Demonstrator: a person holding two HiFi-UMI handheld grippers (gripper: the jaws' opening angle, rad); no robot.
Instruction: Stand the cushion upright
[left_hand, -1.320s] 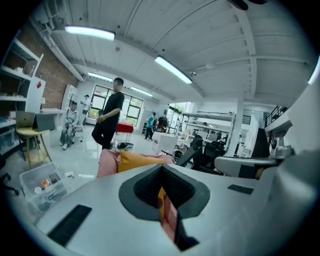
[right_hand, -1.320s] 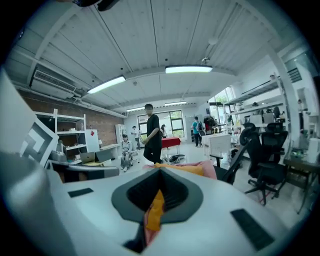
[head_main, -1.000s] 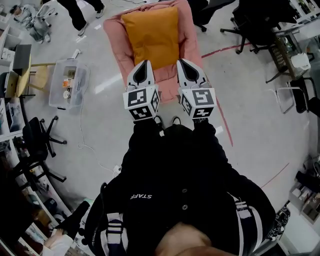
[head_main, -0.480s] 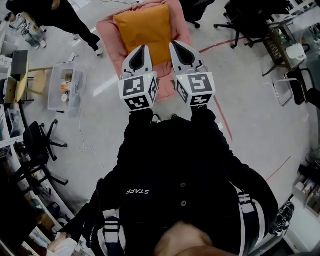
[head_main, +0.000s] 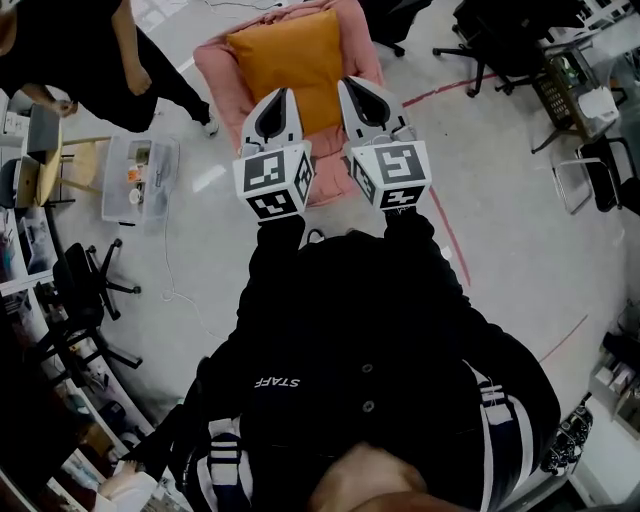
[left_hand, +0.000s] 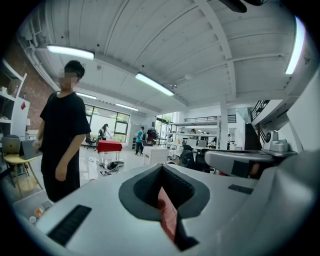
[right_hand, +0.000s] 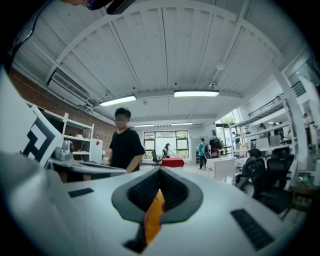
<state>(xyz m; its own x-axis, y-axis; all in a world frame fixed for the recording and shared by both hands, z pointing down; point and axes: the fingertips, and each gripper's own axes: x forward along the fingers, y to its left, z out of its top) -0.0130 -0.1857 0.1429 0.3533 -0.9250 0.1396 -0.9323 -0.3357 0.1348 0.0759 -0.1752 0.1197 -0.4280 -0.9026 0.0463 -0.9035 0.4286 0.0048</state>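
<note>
I see the orange cushion (head_main: 285, 60) — plump, smooth, rectangular — on a pink pad (head_main: 213, 70) on the floor, just beyond both grippers. My right gripper (head_main: 352, 88) is clamped on its near orange edge — my left gripper (head_main: 281, 97) pinches pink fabric (left_hand: 168, 216).

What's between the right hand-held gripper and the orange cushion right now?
Nothing: the right gripper view shows the right hand-held gripper shut on the orange cushion, its fabric pinched between the jaws.

Tongs (right_hand: 160, 186) on orange cushion (right_hand: 153, 218)
</note>
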